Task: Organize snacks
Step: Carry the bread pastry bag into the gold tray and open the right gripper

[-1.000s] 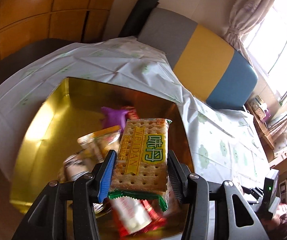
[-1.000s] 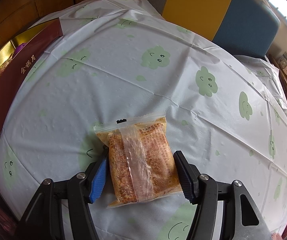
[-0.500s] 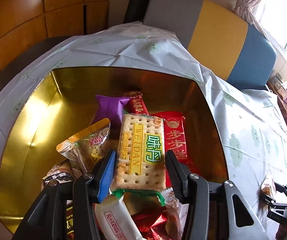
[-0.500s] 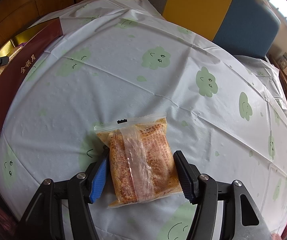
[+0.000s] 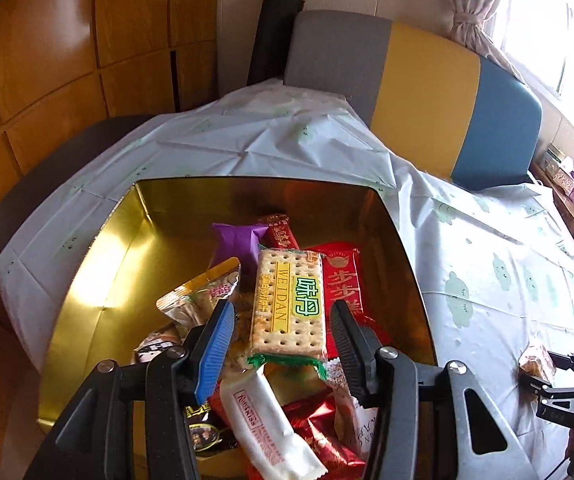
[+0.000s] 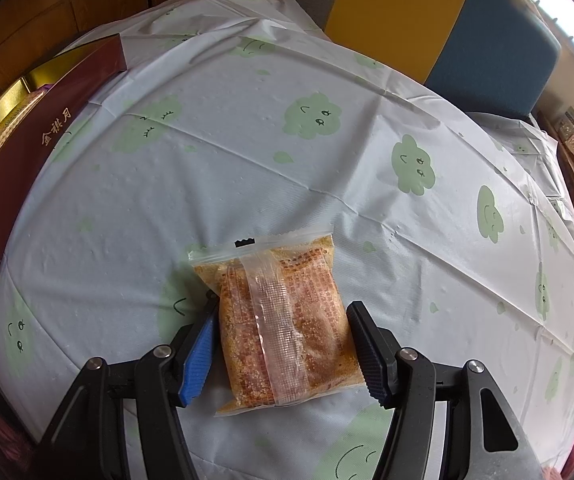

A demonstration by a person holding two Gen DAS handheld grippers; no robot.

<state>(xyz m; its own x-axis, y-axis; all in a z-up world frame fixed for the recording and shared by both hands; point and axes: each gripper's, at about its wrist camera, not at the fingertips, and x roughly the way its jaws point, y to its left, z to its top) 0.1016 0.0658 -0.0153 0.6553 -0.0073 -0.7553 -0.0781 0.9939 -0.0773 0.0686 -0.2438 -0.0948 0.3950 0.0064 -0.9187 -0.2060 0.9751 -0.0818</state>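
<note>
Here, cracker pack (image 5: 289, 304) between left gripper (image 5: 283, 344) fingers

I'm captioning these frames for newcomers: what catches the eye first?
The gold-lined box heaped with snacks, where the left gripper stands open around a WEIDAN cracker pack lying on the pile. Then the orange snack bag on the cloud-print tablecloth, between the right gripper's fingers.
</note>
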